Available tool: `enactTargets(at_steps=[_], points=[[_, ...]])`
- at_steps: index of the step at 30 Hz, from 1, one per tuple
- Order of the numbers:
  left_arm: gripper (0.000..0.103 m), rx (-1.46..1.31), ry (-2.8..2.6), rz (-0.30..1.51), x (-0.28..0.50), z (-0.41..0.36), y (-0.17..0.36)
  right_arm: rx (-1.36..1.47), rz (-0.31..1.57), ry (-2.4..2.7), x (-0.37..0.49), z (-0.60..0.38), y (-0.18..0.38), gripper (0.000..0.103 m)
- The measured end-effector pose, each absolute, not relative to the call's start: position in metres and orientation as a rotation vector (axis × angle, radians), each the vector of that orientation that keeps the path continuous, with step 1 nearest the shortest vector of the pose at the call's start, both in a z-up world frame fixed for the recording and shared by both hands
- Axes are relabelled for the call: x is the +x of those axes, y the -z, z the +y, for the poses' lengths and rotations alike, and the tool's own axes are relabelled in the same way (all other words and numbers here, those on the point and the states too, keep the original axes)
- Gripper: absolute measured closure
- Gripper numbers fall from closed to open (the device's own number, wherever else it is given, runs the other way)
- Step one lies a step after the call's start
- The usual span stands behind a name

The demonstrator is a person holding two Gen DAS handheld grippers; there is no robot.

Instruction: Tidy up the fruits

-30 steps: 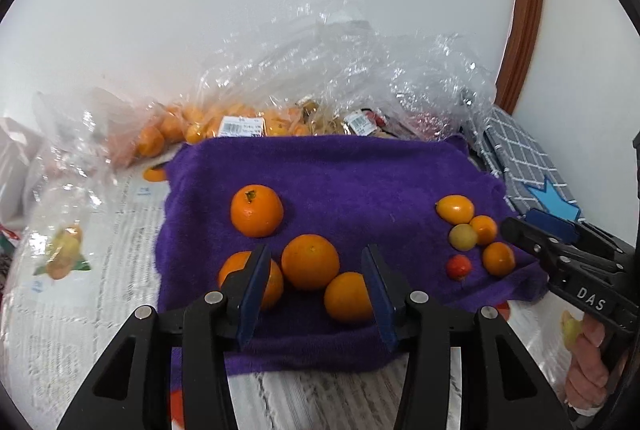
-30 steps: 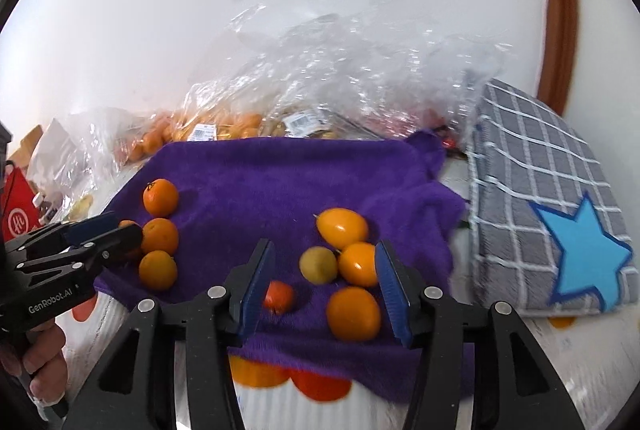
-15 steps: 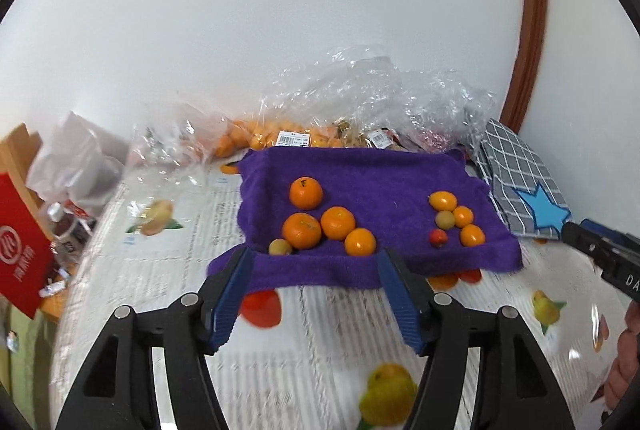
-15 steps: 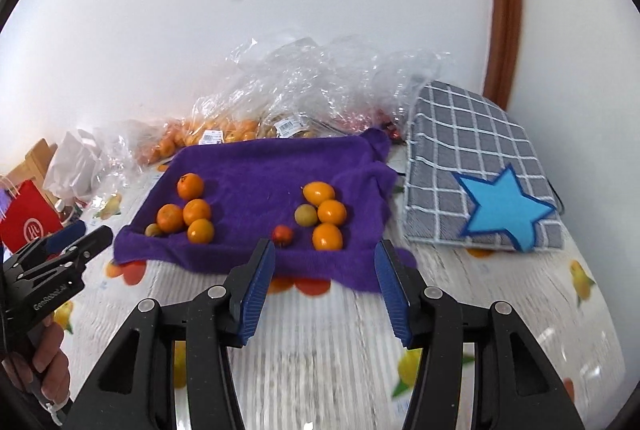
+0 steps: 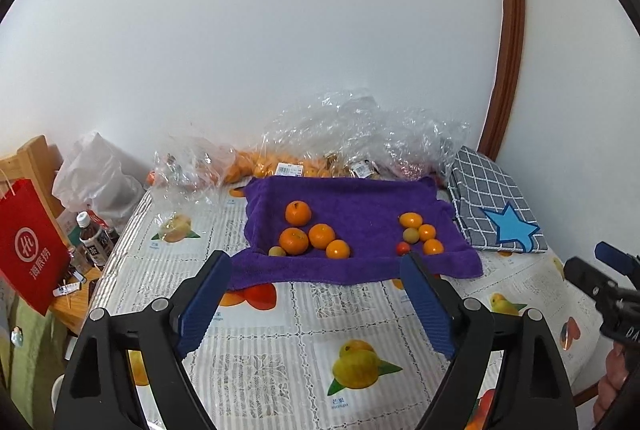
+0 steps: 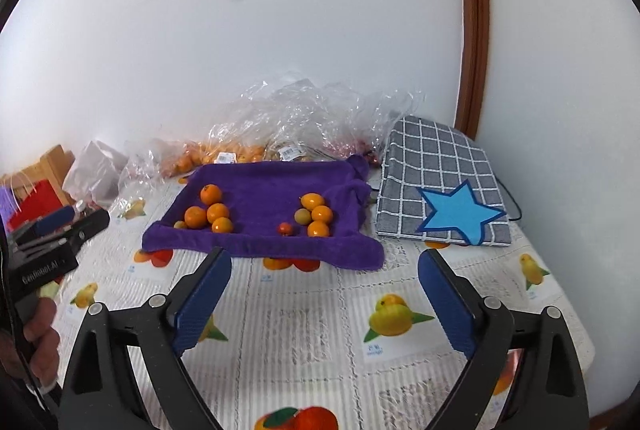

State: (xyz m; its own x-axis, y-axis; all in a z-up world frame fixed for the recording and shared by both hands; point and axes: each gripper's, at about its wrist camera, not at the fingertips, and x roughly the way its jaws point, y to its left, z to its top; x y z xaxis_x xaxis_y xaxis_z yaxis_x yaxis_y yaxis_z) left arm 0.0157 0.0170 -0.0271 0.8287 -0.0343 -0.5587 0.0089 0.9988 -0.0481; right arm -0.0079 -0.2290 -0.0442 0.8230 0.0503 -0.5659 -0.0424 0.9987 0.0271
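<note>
A purple towel (image 5: 360, 202) (image 6: 260, 186) lies on the table and bears two groups of fruit. At its left lie several oranges (image 5: 298, 213) (image 6: 211, 193) with a small yellow-green fruit (image 5: 277, 251) beside them. At its right lie smaller orange fruits (image 5: 433, 247) (image 6: 318, 229), a yellowish one (image 5: 411, 235) and a tiny red one (image 5: 403, 248) (image 6: 285, 228). My left gripper (image 5: 315, 262) (image 6: 86, 218) hovers short of the towel's near edge, its jaws opening with nothing between them. My right gripper (image 6: 325, 258) (image 5: 586, 262) hangs likewise, jaws opening and empty.
Clear plastic bags (image 5: 320, 158) with more fruit pile up against the wall behind the towel. A grey checked cushion with a blue star (image 6: 440, 198) lies to the right. A red paper bag (image 5: 28, 250) and a bottle (image 5: 94, 242) stand off the table's left edge. A fruit-print tablecloth (image 5: 320, 330) covers the table.
Both grippers have drawn back and up from the towel, so it now looks far smaller. Both pairs of jaws have spread much wider. The fruit has stayed where it lay.
</note>
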Motion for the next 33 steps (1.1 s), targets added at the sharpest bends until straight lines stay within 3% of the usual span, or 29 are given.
enactTargets(at_steps=[33], points=[[0.017, -0.049, 0.017, 0.59, 0.001, 0.02, 0.025, 0.051, 0.622, -0.015, -0.029, -0.228, 0.051, 0.009]])
